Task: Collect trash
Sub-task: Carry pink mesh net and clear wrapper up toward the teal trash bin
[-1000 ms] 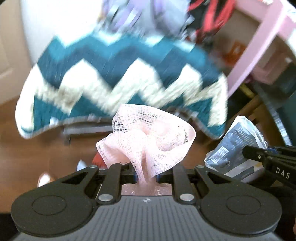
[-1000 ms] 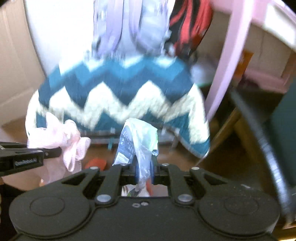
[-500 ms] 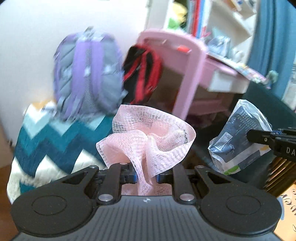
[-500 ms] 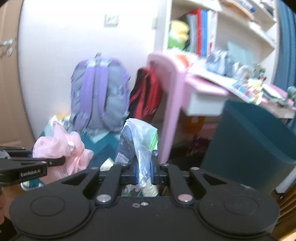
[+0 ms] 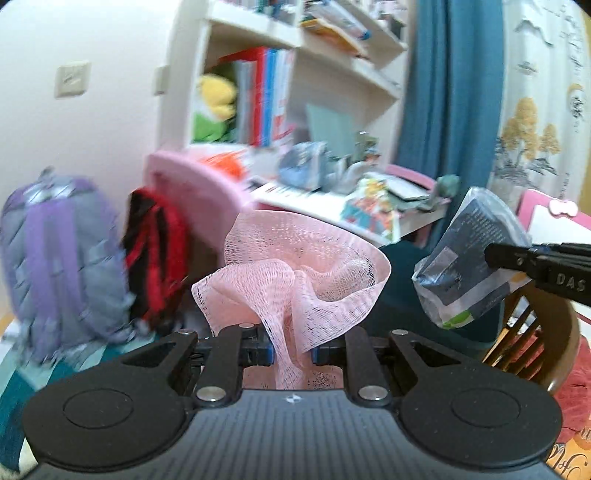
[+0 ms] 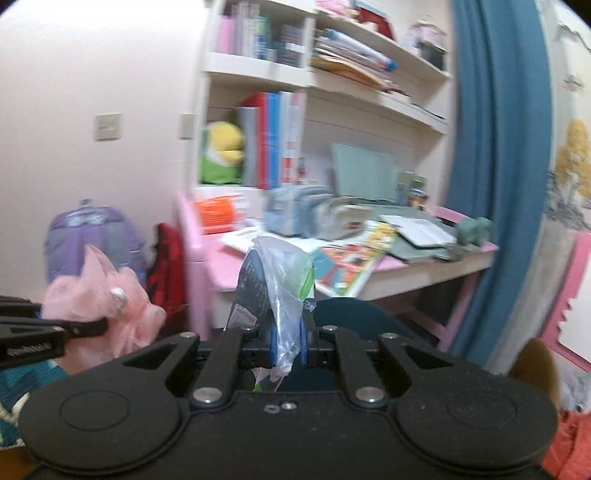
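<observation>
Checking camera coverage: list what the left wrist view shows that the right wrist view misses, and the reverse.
Left wrist only: the wooden chair at lower right.
Right wrist only: the top shelf of the bookcase.
Both: the left gripper shut on the pink mesh, the right gripper shut on the plastic wrapper, and the pink desk.

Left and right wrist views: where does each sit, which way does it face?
Left wrist: on the left hand-held gripper, facing the pink desk; its fingers pinch pink mesh; right hand-held gripper enters from the right.
Right wrist: on the right hand-held gripper, facing the same desk; pinches a plastic wrapper.
Shared: desk, purple backpack, mesh, wrapper.
</observation>
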`<state>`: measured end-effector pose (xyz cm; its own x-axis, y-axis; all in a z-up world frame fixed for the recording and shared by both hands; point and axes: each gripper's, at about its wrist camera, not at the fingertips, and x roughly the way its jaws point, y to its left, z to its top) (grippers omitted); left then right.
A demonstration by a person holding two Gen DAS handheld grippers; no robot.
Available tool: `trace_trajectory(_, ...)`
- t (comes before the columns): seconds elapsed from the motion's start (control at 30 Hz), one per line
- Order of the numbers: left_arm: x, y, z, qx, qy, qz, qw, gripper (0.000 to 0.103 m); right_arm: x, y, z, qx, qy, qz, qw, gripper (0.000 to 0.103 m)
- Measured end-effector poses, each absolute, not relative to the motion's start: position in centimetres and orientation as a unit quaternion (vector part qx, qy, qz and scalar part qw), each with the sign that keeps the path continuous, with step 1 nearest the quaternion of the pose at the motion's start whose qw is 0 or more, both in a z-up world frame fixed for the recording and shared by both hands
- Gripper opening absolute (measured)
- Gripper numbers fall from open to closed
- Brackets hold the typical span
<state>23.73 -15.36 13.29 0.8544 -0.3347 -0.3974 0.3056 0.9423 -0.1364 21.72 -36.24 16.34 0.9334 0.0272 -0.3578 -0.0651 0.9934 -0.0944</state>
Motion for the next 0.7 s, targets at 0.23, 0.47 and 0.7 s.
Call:
trace_trajectory(0.23, 27.5, -23.0, 15.8, -0.02, 0.215, -0.229, 0.949, 0.016, 25.7, -41.7, 15.1, -0.04, 0.23, -0.022, 0.972, 0.01)
trace_trajectory(0.47, 31.5, -30.1, 15.3, -0.003, 0.25, -0.26, 0.933, 0.016, 28.8, -43.3, 12.8, -0.052, 0.284, -0.029, 0.957, 0.01)
trace_trajectory(0.7, 35.7, -34.3, 11.5, 0.013, 0.313, -0.262, 0.913, 0.017, 31.0, -43.3, 11.0, -0.069, 0.334, -0.02, 0.94, 0.011)
